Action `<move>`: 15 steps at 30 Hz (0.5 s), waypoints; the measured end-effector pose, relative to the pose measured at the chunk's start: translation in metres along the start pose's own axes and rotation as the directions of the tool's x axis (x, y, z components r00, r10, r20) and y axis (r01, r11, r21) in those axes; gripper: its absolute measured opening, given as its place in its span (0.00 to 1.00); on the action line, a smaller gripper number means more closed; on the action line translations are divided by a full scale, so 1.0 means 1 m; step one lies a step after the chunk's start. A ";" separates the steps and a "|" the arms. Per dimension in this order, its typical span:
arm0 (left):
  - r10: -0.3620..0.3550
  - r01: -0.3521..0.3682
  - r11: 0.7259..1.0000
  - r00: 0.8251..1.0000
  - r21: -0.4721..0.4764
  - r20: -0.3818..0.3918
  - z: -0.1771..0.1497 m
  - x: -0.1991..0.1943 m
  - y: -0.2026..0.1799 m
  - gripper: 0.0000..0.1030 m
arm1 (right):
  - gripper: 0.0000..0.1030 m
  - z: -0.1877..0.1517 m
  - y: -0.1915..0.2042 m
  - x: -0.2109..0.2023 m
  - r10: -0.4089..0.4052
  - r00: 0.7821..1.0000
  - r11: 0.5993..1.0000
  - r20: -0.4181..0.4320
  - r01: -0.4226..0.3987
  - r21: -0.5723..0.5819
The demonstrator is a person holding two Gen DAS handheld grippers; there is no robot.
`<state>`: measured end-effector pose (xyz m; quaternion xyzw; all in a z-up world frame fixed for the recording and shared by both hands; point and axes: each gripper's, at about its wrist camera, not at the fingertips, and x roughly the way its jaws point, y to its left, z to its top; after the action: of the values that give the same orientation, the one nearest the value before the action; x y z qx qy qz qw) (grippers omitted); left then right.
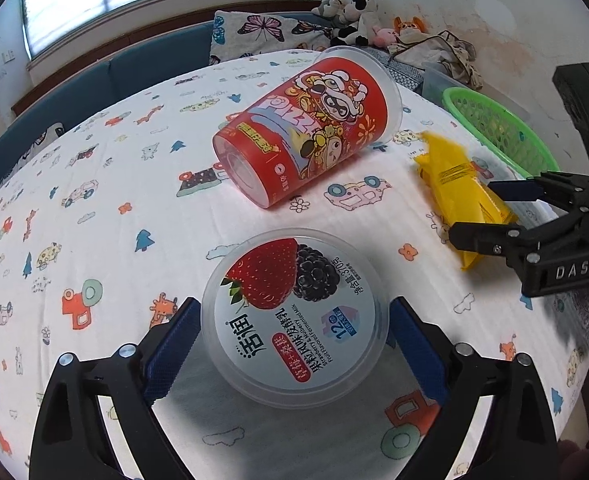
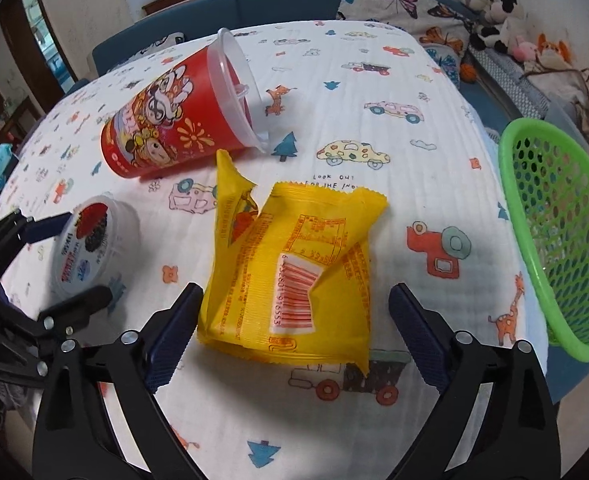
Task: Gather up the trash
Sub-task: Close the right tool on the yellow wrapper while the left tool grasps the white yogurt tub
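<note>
A round yogurt tub [image 1: 294, 320] [image 2: 90, 244] with a strawberry lid stands on the printed tablecloth. My left gripper [image 1: 294, 304] [image 2: 88, 254] is open around it, its blue pads [image 1: 174, 344] very close to the rim on both sides. A crumpled yellow snack wrapper [image 2: 294, 260] [image 1: 454, 176] lies flat on the cloth. My right gripper [image 2: 296, 288] [image 1: 474, 212] stands wide open over the wrapper's near end, one finger on each side, its pads clear of it. A red printed plastic cup [image 1: 306, 132] [image 2: 166, 120] lies on its side farther back.
A green mesh basket [image 2: 508, 184] [image 1: 498, 128] sits at the table's right edge. Behind the table [image 1: 114, 200] runs a blue bench with a butterfly pillow [image 1: 262, 32], plush toys [image 1: 354, 12] and a heap of cloth.
</note>
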<state>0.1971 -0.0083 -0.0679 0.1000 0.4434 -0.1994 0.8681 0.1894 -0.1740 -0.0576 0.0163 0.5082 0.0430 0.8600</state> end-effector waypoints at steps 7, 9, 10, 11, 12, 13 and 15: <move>0.007 -0.007 1.000 1.000 -0.005 0.021 -0.002 -0.003 -0.004 0.86 | 0.70 -0.003 0.002 -0.006 0.018 1.000 0.999 0.013 -0.018 -0.026; 0.006 -0.006 1.000 1.000 -0.007 0.030 -0.003 -0.007 -0.005 0.86 | 0.70 -0.004 -0.001 -0.009 0.024 1.000 0.999 0.020 -0.024 -0.023; 0.007 -0.007 1.000 0.999 -0.006 0.036 -0.004 -0.009 -0.006 0.86 | 0.70 -0.004 -0.002 -0.011 0.030 0.999 0.999 0.024 -0.029 -0.020; 0.008 -0.008 1.000 0.999 -0.006 0.043 -0.004 -0.012 -0.006 0.86 | 0.69 -0.004 -0.004 -0.013 0.034 0.999 0.999 0.029 -0.033 -0.021; 0.006 -0.006 1.000 0.999 -0.007 0.049 -0.004 -0.015 -0.007 0.86 | 0.69 -0.004 -0.005 -0.016 0.035 0.999 0.999 0.035 -0.034 -0.022; 0.005 -0.004 1.000 0.998 -0.009 0.056 -0.004 -0.019 -0.007 0.86 | 0.69 -0.004 -0.006 -0.019 0.035 0.999 0.999 0.041 -0.035 -0.023; 0.005 -0.004 1.000 0.998 -0.015 0.067 -0.003 -0.025 -0.009 0.86 | 0.69 -0.003 -0.010 -0.027 0.042 0.998 0.999 0.054 -0.040 -0.024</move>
<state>0.1777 -0.0083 -0.0493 0.0880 0.4151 -0.1974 0.8837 0.1741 -0.1863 -0.0365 0.0183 0.4836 0.0659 0.8726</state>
